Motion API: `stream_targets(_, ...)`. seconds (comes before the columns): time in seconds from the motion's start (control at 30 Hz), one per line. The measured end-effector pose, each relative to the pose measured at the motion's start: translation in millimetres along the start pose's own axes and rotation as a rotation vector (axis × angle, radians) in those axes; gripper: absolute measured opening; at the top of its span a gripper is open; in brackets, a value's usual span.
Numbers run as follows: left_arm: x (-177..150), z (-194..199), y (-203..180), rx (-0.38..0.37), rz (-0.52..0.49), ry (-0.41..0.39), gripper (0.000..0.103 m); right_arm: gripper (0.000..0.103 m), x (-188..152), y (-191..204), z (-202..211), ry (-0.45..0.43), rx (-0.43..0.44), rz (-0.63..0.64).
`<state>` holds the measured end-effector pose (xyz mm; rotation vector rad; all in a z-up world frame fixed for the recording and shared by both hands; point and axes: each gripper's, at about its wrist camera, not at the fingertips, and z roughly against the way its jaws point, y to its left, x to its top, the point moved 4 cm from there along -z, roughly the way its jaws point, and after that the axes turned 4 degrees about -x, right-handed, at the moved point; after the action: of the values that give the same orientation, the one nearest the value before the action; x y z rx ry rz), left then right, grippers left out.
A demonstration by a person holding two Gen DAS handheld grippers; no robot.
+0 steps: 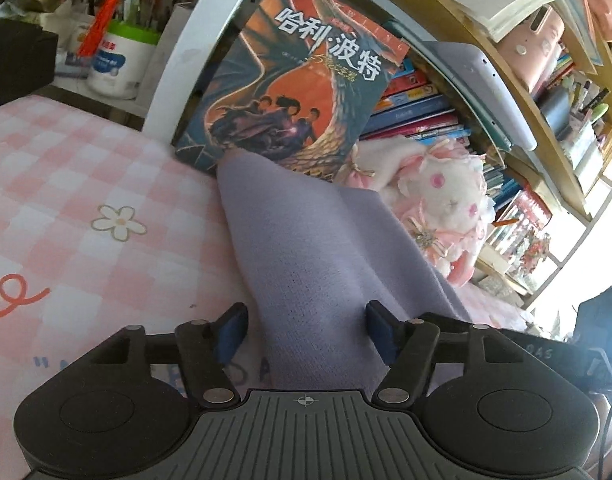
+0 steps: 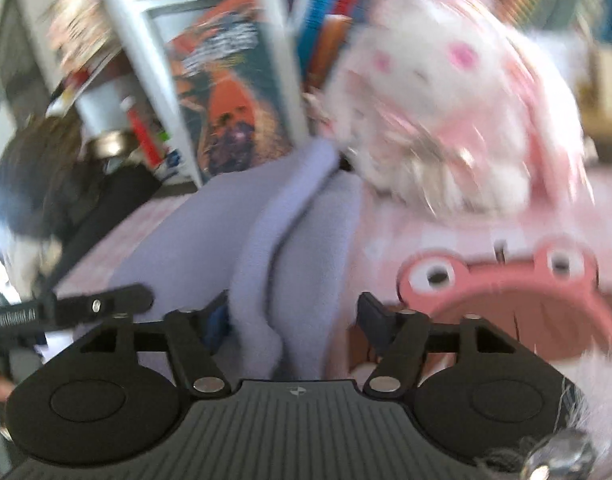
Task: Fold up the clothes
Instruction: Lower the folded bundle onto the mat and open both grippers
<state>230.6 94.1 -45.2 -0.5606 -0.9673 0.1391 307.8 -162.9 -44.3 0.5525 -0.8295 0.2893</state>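
Both my grippers stand spread over one lilac cloth on the pink bed.

My left gripper [image 1: 306, 334] has its jaws wide apart, the cloth [image 1: 306, 248] running between them with neither pad pressing it. My right gripper [image 2: 294, 320] is spread too; a raised fold of the same cloth [image 2: 266, 264] lies between its jaws, brushing the left pad as far as I can tell through the blur. The cloth lies on the checked sheet [image 1: 86, 184], its far tip against one book [image 1: 290, 92] propped upright. Just beside it I count one white plush rabbit [image 1: 446, 196] and, in my right view, one pink frog-eyed thing [image 2: 518, 288].
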Motion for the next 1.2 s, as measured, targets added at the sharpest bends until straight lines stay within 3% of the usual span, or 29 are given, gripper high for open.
stream_targets(0.13, -1, 14, 0, 0.040, -0.006, -0.014, 0.072, 0.070, -8, -2, 17, -0.047, -0.001, -0.003)
stream_targets(0.23, -2, 29, -1, 0.076, -0.008, -0.046, 0.072, 0.071, -14, 3, 33, -0.088, -0.045, 0.060)
stream_targets(0.43, -11, 62, -11, 0.131, -0.042, -0.108, 0.072, 0.077, -30, 8, 67, -0.167, -0.111, 0.061)
stream_targets(0.77, -58, 97, -63, 0.202, -0.288, -0.104, 0.072, 0.080, -76, 46, 127, -0.246, -0.220, 0.191)
stream_targets(1.03, -94, 110, -96, 0.203, -0.389, -0.109, 0.073, 0.083, -110, 81, 157, -0.257, -0.268, 0.315)
stream_targets(1.2, -108, 118, -107, 0.227, -0.433, -0.143, 0.073, 0.084, -121, 88, 169, -0.280, -0.288, 0.278)
